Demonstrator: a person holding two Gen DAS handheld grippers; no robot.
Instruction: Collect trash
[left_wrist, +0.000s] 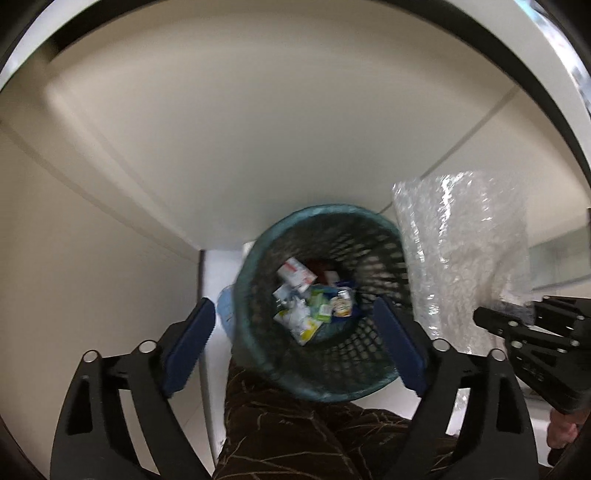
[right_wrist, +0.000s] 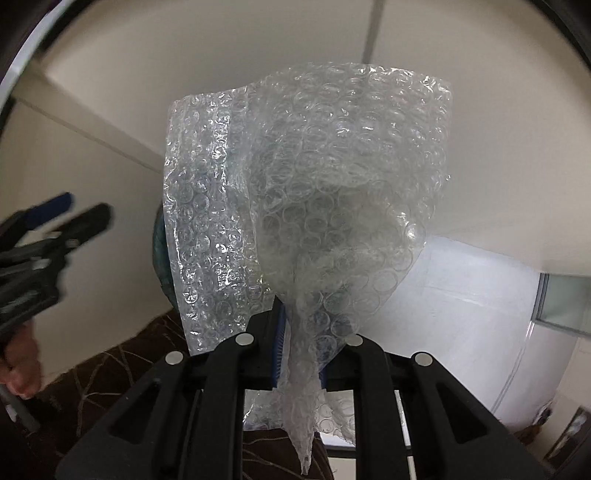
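Observation:
A teal mesh waste basket (left_wrist: 373, 354) lies below my left gripper (left_wrist: 295, 347), holding several small cartons and wrappers (left_wrist: 314, 302). My left gripper is open and empty above the basket's mouth. My right gripper (right_wrist: 299, 354) is shut on a clear sheet of bubble wrap (right_wrist: 314, 192), which stands up in front of its camera. The same bubble wrap (left_wrist: 465, 258) shows in the left wrist view just right of the basket, with my right gripper (left_wrist: 517, 317) beside it. A sliver of the basket (right_wrist: 162, 258) shows behind the wrap.
Beige floor tiles (left_wrist: 221, 147) surround the basket. The person's dark patterned trousers (left_wrist: 295, 435) are below it. A white wall or panel (right_wrist: 461, 314) and a window frame (right_wrist: 561, 299) are at the right. My left gripper (right_wrist: 55, 229) shows at the left edge.

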